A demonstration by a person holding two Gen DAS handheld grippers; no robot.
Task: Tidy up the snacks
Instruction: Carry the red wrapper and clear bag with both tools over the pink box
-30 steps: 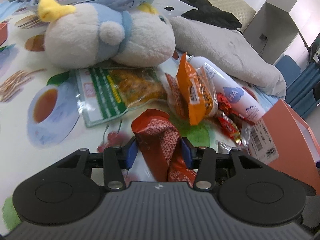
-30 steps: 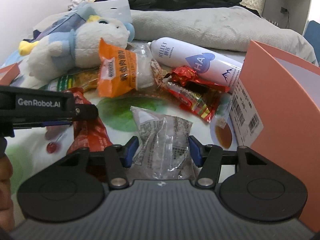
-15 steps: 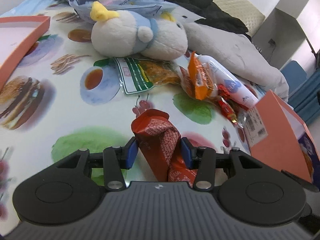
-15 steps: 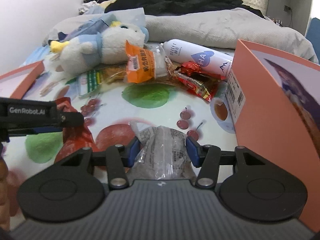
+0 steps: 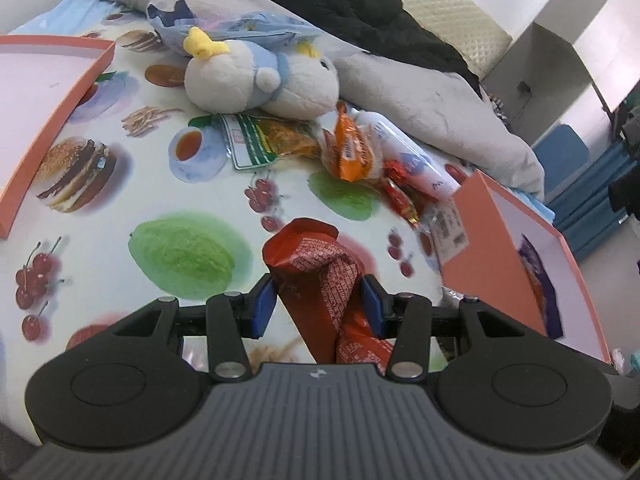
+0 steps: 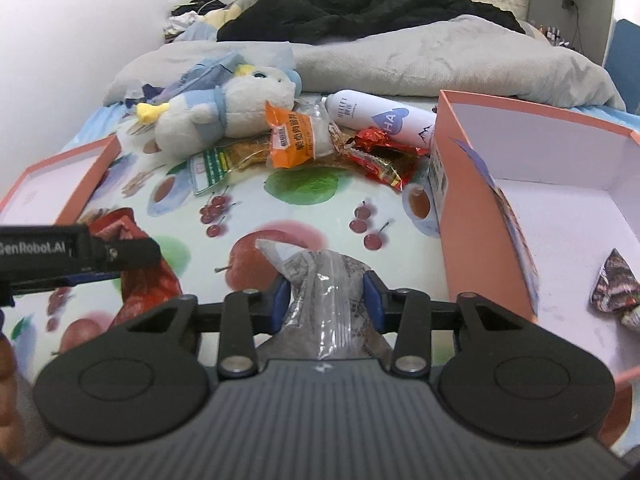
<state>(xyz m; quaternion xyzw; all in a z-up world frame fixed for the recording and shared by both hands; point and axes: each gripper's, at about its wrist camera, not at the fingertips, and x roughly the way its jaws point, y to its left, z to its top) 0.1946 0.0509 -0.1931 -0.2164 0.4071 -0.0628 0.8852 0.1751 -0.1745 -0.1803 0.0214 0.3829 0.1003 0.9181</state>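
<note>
**Now both grippers hold a snack above the bed**

Up over the printed sheet (image 5: 100, 240), the left gripper (image 5: 318, 300) has its two blue pads pressed on a red snack packet (image 5: 320, 276). The packet is crumpled and sticks up between the jaws, so they are closed on it.

The right gripper (image 6: 325, 300) has a clear plastic snack bag (image 6: 324, 280) between its blue pads. Its jaws are closing in on the bag, and the pads touch both sides of it.

Just to the right of that gripper stands an open orange box (image 6: 472, 216) with white walls inside. A small dark striped packet (image 6: 612, 284) lies in it. Another flat orange tray (image 5: 52, 120) sits at the far left of the sheet.

More snacks lie in a pile farther back: an orange packet (image 6: 296, 140), a green-edged packet (image 6: 212, 164) and shiny red wrappers (image 6: 376, 148). A white bottle (image 6: 384, 120) lies just behind them. A plush toy (image 6: 224, 116) with a yellow beak rests on the green-edged packet. Behind it all are a grey blanket (image 6: 440, 56) and black clothes (image 6: 340, 4).
</note>
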